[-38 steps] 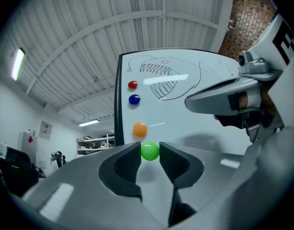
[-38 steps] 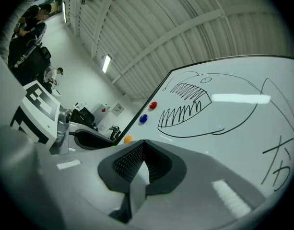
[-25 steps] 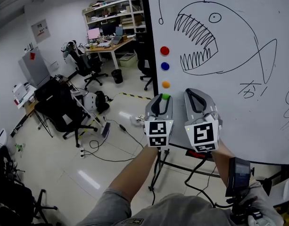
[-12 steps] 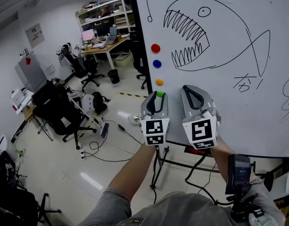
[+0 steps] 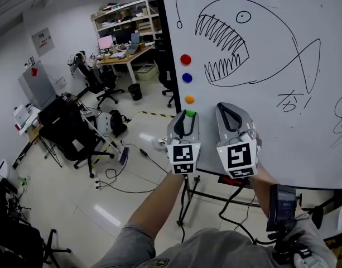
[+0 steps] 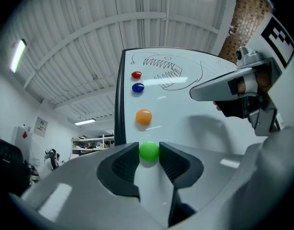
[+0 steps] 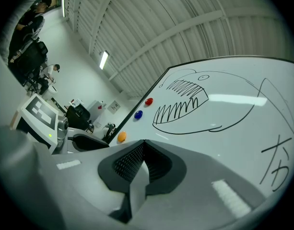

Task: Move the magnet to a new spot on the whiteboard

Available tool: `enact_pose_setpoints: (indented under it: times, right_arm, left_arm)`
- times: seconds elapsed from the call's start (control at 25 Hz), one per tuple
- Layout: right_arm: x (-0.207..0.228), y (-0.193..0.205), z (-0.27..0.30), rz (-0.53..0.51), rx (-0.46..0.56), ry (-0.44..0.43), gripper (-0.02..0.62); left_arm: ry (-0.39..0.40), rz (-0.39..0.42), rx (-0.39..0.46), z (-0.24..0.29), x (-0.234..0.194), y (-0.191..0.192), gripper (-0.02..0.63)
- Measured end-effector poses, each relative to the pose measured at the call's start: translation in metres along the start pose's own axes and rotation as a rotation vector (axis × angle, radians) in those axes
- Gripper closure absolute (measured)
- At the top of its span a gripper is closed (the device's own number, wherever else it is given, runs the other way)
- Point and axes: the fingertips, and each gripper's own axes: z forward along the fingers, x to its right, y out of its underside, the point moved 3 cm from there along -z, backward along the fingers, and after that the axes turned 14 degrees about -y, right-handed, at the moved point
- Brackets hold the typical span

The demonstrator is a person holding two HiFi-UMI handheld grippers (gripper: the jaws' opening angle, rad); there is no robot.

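A green magnet [image 5: 190, 114] [image 6: 149, 151] sits lowest in a column of magnets near the left edge of the whiteboard [image 5: 282, 49]. My left gripper [image 5: 187, 116] [image 6: 149, 150] points at the board, its two pads touching the green magnet on either side; the magnet still rests against the board. The right gripper [image 5: 229, 107] [image 7: 143, 143] is held beside it to the right, close to the board, jaws together with nothing between them.
Above the green magnet are an orange magnet [image 5: 189, 99], a blue magnet [image 5: 187, 77] and a red magnet [image 5: 186, 59]. A fish drawing [image 5: 237, 43] fills the board's middle. Office chairs [image 5: 70, 130], cables and desks stand on the floor at left.
The head view has shifted slightly, so the board sits a little further left in the picture. Both grippers keep their place against the board, and the green magnet has not moved.
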Motion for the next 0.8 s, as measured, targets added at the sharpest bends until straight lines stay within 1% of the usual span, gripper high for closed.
enact_pose_setpoints:
  times: [0.12, 0.24, 0.36, 0.4, 0.48, 0.64, 0.8]
  right_arm:
    - [0.001, 0.002, 0.000, 0.003, -0.002, 0.003, 0.589]
    - [0.002, 0.006, -0.004, 0.011, -0.012, 0.008, 0.589]
    - [0.005, 0.014, -0.012, 0.024, -0.032, 0.016, 0.589]
    - [0.006, 0.017, -0.016, 0.028, -0.038, 0.019, 0.589]
    - [0.008, 0.023, -0.028, 0.038, -0.051, 0.025, 0.589]
    - [0.017, 0.034, -0.064, 0.053, -0.076, 0.046, 0.589]
    - [0.041, 0.043, -0.122, 0.065, -0.098, 0.097, 0.589]
  left_arm:
    - [-0.008, 0.005, 0.009, -0.001, -0.001, 0.000, 0.488]
    - [-0.034, -0.006, 0.030, -0.008, -0.003, -0.001, 0.471]
    - [-0.040, 0.000, 0.074, -0.018, 0.004, -0.008, 0.474]
    - [-0.036, 0.004, 0.093, -0.022, 0.010, -0.013, 0.486]
    - [-0.017, 0.005, 0.131, -0.032, 0.026, -0.024, 0.511]
    - [0.058, -0.015, 0.187, -0.055, 0.075, -0.052, 0.603]
    - [0.151, -0.049, 0.193, -0.078, 0.141, -0.079, 0.603]
